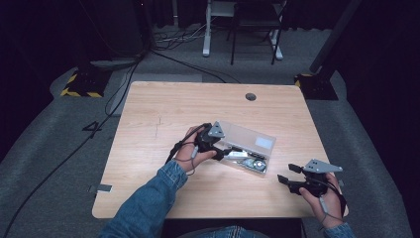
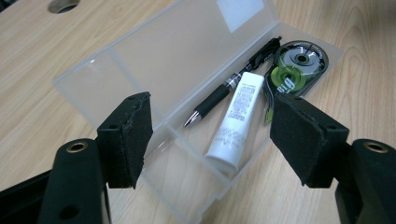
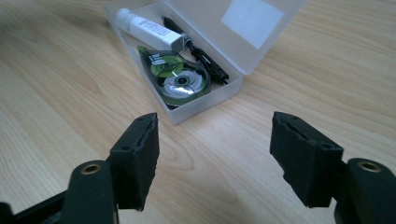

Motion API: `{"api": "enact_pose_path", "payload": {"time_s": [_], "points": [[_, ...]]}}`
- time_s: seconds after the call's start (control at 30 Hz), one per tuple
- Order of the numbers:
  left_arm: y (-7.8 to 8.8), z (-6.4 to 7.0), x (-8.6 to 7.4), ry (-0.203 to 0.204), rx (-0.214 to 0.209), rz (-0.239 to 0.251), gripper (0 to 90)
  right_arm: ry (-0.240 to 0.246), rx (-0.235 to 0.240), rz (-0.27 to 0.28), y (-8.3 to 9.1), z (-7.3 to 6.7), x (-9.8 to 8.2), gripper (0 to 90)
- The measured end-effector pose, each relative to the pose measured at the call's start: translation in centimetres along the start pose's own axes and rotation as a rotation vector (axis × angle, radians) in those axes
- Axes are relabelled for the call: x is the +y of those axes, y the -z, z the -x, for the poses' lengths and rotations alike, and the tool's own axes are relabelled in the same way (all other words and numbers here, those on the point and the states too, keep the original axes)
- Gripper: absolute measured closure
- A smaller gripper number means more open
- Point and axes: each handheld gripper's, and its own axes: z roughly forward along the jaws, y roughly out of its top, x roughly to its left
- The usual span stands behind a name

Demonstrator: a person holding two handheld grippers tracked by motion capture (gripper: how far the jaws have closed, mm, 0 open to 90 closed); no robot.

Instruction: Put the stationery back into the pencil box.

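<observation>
Both grippers gape wide: left gripper [image 2: 210, 135] straddles the open plastic case [image 2: 154, 60], right gripper [image 3: 215, 156] sits empty, case just ahead.

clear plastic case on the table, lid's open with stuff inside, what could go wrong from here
1. The left gripper hangs open over one end of the clear case. The case looks light, so a push could slide it on the table, and nothing braces it: the right gripper is open and well apart.
2. The white tube, pen and correction tape lie packed side by side, so wide jaws may snag a neighbour or pinch the case wall.
</observation>
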Motion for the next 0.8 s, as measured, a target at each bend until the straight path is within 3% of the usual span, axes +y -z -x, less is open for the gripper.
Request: {"api": "enact_pose_path", "payload": {"time_s": [0.33,0.8], "points": [[4.4,-0.2,-2.7,0.099,0.079,0.016,29.5,0.023,0.008,0.009,-1.8,1.1,1.5,31.8],[9.0,0.2,-6.3,0.183,0.172,0.011,26.5,0.012,-0.023,0.027,-3.0,3.3,2.4,26.1]]}}
